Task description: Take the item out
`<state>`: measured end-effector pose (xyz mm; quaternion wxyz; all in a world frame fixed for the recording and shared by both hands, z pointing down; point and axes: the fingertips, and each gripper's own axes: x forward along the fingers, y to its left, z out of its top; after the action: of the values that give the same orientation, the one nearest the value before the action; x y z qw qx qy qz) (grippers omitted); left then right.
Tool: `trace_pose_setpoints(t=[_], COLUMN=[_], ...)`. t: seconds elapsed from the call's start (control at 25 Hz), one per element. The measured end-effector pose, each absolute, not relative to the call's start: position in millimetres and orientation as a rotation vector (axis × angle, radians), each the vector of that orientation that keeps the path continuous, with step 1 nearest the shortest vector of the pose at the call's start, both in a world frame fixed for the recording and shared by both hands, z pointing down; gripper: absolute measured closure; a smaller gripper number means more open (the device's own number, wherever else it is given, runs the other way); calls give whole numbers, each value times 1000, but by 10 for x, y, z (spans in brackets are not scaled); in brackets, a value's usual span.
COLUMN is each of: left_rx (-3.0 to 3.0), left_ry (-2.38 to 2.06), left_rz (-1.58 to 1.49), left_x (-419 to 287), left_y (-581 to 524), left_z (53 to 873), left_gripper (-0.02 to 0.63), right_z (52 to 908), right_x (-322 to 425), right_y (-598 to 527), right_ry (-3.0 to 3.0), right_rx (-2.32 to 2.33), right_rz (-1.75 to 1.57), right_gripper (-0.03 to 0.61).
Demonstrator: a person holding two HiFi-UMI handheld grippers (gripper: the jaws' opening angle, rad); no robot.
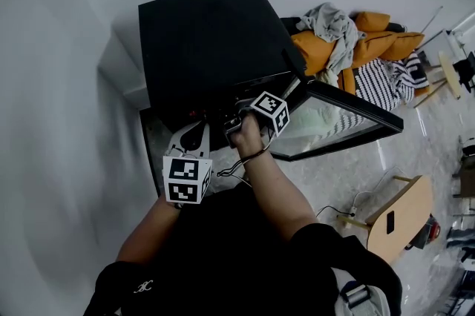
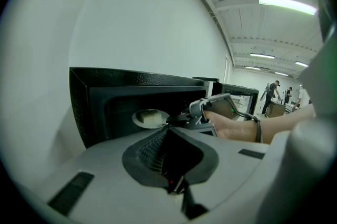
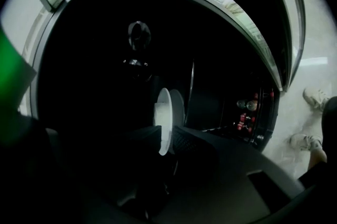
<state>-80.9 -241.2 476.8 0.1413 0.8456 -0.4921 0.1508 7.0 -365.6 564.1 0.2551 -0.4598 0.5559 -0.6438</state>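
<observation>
A black microwave (image 1: 208,40) stands with its door (image 1: 349,122) swung open to the right. Inside it lies a white plate (image 2: 150,118) with a pale block of food on it. My right gripper (image 1: 236,122) reaches into the cavity. In the right gripper view the plate (image 3: 164,120) shows edge-on, and the right gripper (image 3: 166,136) is shut on its rim. The left gripper view shows the right gripper (image 2: 176,119) at the plate's right edge. My left gripper (image 1: 194,135) waits outside the opening, lower left; the left gripper (image 2: 168,139) looks shut with nothing in it.
The microwave stands against a white wall. Orange cushions with clothes (image 1: 349,40) and a striped cloth (image 1: 386,77) lie right of the door. A wooden board (image 1: 397,222) stands on the floor at lower right. People (image 2: 271,92) work far off.
</observation>
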Motion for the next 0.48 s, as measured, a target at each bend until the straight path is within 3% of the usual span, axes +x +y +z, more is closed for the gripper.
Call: trace_pose_setpoints(t=[0.12, 0.48], left_rx=[2439, 2432], left_ry=[-1431, -1453], left_rz=[434, 431], left_x=[-836, -914], left_y=[-2410, -2405], left_z=[4766, 4748], left_gripper=[606, 606], right_z=[5649, 5623], right_x=[63, 52], right_y=[-3660, -3708], right_ry=[1470, 1447], right_rx=[-1236, -1222], right_rz=[-1764, -1754], right_gripper=[498, 495])
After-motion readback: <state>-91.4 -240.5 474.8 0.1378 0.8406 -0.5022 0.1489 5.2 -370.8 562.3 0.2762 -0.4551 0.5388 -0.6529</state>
